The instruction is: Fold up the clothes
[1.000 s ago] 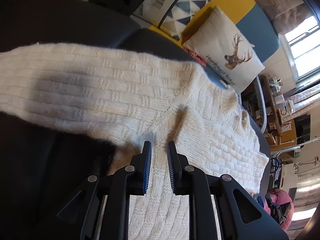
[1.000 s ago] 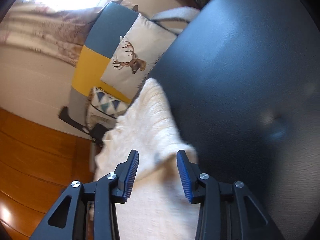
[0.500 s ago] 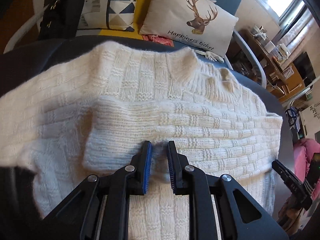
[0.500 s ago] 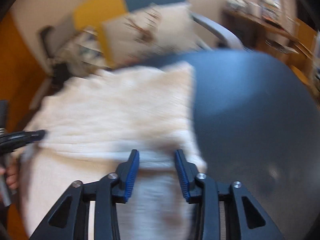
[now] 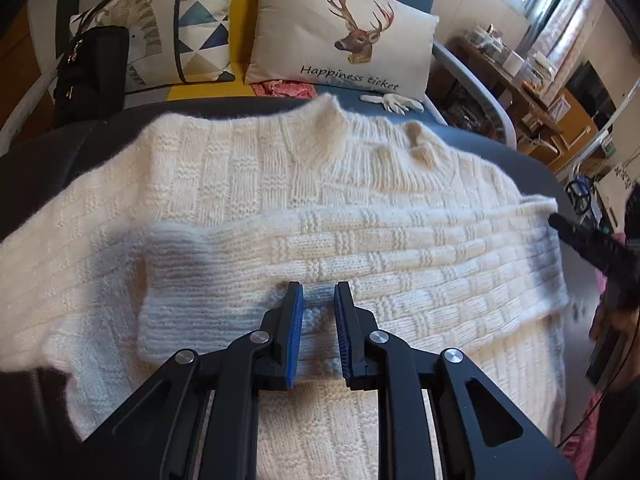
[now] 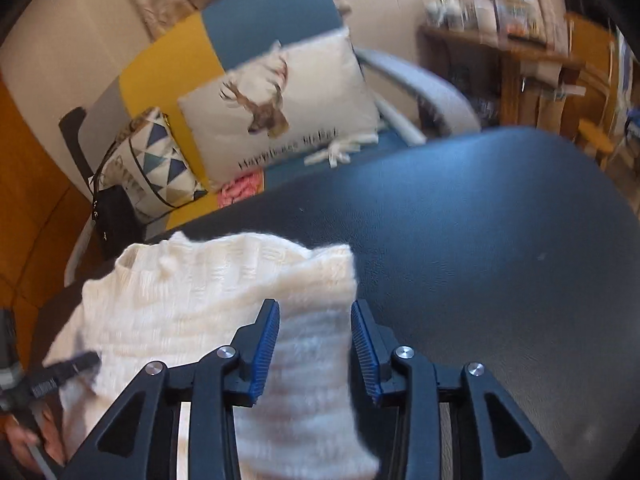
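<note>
A cream knit sweater [image 5: 248, 184] lies spread on the dark round table [image 5: 100, 128], one sleeve [image 5: 360, 256] folded across its chest. The left gripper [image 5: 318, 300] stands over that sleeve's cuff end, jaws narrowly apart with knit between the pads (whether they pinch it, I cannot tell). At the sweater's right edge, the right gripper [image 6: 314, 316] has its jaws just opening, the sweater's side between them, pads clear of the wool.

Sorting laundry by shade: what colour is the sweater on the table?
Cream white, in a basket-weave knit; the sweater shows best in the left wrist view.
</note>
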Demonstrator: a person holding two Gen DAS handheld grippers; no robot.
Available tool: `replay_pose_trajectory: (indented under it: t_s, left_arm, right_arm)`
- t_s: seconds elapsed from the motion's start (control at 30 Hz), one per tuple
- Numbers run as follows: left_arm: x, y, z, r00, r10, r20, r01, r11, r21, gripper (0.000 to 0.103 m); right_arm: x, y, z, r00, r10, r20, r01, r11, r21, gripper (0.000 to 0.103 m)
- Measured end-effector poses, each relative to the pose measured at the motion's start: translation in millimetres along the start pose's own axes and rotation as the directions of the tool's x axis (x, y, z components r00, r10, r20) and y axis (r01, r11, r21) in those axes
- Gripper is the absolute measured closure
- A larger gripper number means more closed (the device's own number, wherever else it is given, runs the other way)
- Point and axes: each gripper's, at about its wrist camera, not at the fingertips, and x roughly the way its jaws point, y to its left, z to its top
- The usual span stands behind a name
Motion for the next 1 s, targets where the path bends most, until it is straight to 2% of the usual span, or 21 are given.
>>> replay_pose_trajectory:
  t_s: [0.07,0.2,0.33,0.43,0.53,0.6,0.67,0.8,0.9,1.0]
  left_arm:
    - [0,-1,-2,1.000,0.006,0.006,-0.006,1.000,0.022,0.086]
    - [-4,-4,-2,1.000,0.011,0.019,-0.012,0.999,0.040,0.086]
    - [-13,-21,8,0.992,-0.121,0.034,0.119,0.992,0.053,0.086]
    - [-11,-57,18,0.972,-0.231,0.027,0.227,0.967,0.117,0.086]
    - [4,-100,26,0.955,-0.296,-0.011,0.293,0.939,0.179,0.086]
    - [18,-124,27,0.952,-0.305,-0.041,0.307,0.932,0.196,0.086]
    - [33,-148,29,0.947,-0.313,-0.071,0.321,0.923,0.210,0.086]
    - [55,-175,32,0.928,-0.354,-0.117,0.370,0.910,0.186,0.086]
    - [67,-188,36,0.935,-0.327,-0.134,0.348,0.920,0.182,0.086]
    - [76,-195,40,0.941,-0.305,-0.145,0.329,0.927,0.180,0.086]
  right_arm:
    - [14,-6,5,0.998,0.024,-0.054,-0.023,0.999,0.029,0.065]
    - [16,-15,5,0.997,0.046,-0.063,-0.044,0.998,0.041,0.065]
    - [5,-35,3,0.996,0.083,-0.009,-0.082,0.990,0.117,0.064]
    - [14,-46,3,0.990,0.135,-0.034,-0.129,0.980,0.150,0.064]
    - [22,-53,5,0.975,0.220,-0.038,-0.210,0.962,0.175,0.064]
    - [18,-47,4,0.973,0.229,-0.020,-0.225,0.968,0.112,0.075]
    - [11,-36,3,0.979,0.204,-0.006,-0.204,0.978,0.041,0.086]
    - [-9,-6,-3,0.988,0.145,0.049,-0.136,0.979,-0.154,0.089]
    - [-17,18,-9,0.991,0.115,0.069,-0.089,0.950,-0.299,0.090]
    - [-22,31,-16,0.992,0.091,0.088,-0.050,0.918,-0.394,0.090]
